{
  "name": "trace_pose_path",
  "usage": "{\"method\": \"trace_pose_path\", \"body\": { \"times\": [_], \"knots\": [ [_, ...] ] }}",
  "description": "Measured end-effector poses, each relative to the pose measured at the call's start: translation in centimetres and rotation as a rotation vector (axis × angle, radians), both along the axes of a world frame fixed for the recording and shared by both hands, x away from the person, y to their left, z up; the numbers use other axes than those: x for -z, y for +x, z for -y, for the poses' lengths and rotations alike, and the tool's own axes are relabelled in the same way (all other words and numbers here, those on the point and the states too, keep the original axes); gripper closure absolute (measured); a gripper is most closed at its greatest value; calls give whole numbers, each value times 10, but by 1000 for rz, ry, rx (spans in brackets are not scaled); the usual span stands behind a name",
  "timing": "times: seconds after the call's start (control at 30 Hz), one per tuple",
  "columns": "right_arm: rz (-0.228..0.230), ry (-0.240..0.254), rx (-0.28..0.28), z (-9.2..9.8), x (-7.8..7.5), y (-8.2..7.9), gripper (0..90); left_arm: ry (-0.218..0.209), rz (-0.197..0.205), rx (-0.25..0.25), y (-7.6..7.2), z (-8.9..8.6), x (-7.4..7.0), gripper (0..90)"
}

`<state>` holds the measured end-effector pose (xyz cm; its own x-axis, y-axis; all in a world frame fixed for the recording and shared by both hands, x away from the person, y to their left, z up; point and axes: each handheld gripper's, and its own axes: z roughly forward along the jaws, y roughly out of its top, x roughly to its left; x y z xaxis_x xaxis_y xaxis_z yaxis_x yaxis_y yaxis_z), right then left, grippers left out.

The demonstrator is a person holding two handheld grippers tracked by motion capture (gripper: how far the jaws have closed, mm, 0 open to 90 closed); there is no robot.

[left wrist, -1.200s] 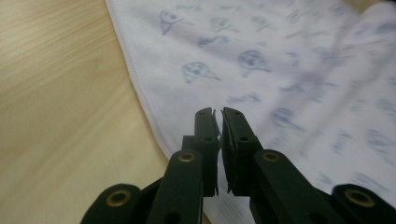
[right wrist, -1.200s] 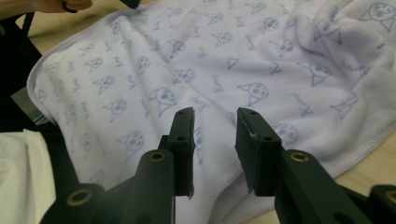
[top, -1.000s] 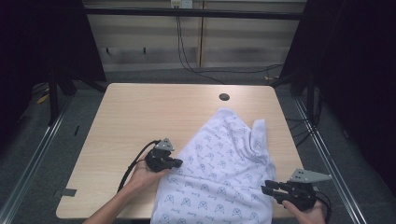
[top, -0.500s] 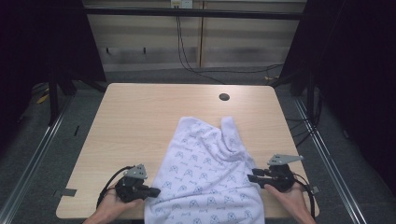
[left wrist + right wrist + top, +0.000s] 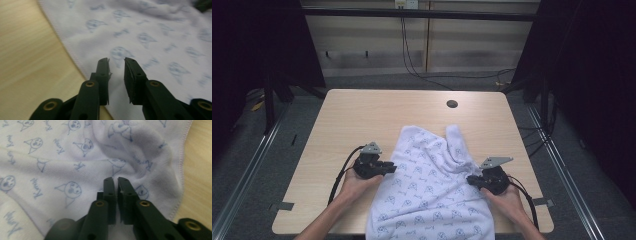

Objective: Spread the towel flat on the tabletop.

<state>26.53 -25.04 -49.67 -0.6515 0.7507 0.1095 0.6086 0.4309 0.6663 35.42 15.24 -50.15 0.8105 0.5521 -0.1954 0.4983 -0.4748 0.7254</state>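
White cloth (image 5: 432, 195): printed with small blue figures, it lies rumpled on the near half of the table (image 5: 362, 115), its near edge hanging over the table's near side.
Change: half a second ago the cloth's far part stood bunched and folded over; now it lies lower and closer to the person, so the pull toward the near side looks under way.
Left gripper (image 5: 387, 167): at the cloth's left hem; its jaws have just been opening and stand apart, with nothing pinched between them, only cloth lying beneath.
Right gripper (image 5: 472, 179): at the cloth's right edge; its jaws have just been closing and stand nearly together, pressed onto a fold of the cloth.
Meaning: likely a re-grip on the left before spreading the cloth flat.
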Motion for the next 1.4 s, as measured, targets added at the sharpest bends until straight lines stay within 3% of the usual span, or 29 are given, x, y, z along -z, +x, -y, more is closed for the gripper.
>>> {"method": "trace_pose_path", "body": {
  "times": [0.07,0.2,0.3,0.33,0.37,0.4,0.43,0.47,0.53,0.6,0.67,0.73,0.77,0.83,0.87,0.9,0.93,0.97,1.03,1.07,1.1,1.13,1.17,1.2,1.27,1.37,1.4],
  "knots": [
    [0,-24,13,2,-1,-6,885,14,20,11,1,4,3,715],
    [-10,-29,18,8,-3,-16,888,40,14,49,-5,1,1,869],
    [-33,-1,24,18,-3,-31,886,41,-18,109,-22,-9,-1,890],
    [-62,16,19,23,-4,-42,885,31,-53,135,-35,-14,-1,891],
    [-62,16,19,23,-4,-42,885,31,-53,135,-35,-14,-1,891],
    [-78,13,-3,22,-5,-56,884,31,-79,178,-53,-18,-3,891],
    [-78,13,-3,22,-5,-56,884,31,-79,178,-53,-18,-3,891],
    [-83,-4,-23,20,-7,-69,882,31,-85,197,-64,-19,-3,889],
    [-91,5,-35,19,-7,-73,881,40,-105,241,-83,-21,-5,887],
    [-127,7,-81,15,-9,-90,876,25,-125,271,-100,-23,-6,860],
    [-143,11,-95,13,-10,-95,864,33,-132,293,-105,-26,-7,836],
    [-160,18,-117,11,-11,-99,809,-1,-138,279,-104,-30,-9,778],
    [-142,36,-117,11,-12,-99,802,-28,-133,246,-99,-33,-11,750],
    [-101,93,-110,14,-18,-91,792,-54,-100,173,-82,-37,-15,727],
    [-33,120,-82,17,-24,-75,781,-72,-79,113,-61,-39,-16,721],
    [-33,120,-82,17,-24,-75,781,-72,-79,113,-61,-39,-16,722],
    [12,147,-35,19,-30,-48,773,-94,-57,38,-36,-37,-15,724],
    [20,145,-26,19,-30,-42,769,-119,-64,10,-24,-36,-14,724],
    [50,111,6,19,-29,-15,741,-126,-50,-34,-5,-30,-13,701],
    [50,111,6,19,-29,-15,741,-126,-50,-34,-5,-30,-13,682],
    [43,113,23,19,-27,0,741,-121,-53,-54,5,-26,-12,682],
    [42,98,57,18,-21,28,707,-122,-52,-85,15,-21,-10,635],
    [42,98,57,18,-21,28,707,-122,-52,-85,15,-21,-10,627],
    [41,97,87,16,-14,49,691,-122,-62,-106,23,-16,-5,622],
    [50,101,112,14,-8,64,664,-124,-81,-110,26,-11,0,630],
    [66,85,122,11,-5,73,655,-109,-83,-110,27,-7,4,643],
    [74,102,150,10,0,80,638,-110,-92,-107,27,-5,6,653]
  ]
}}
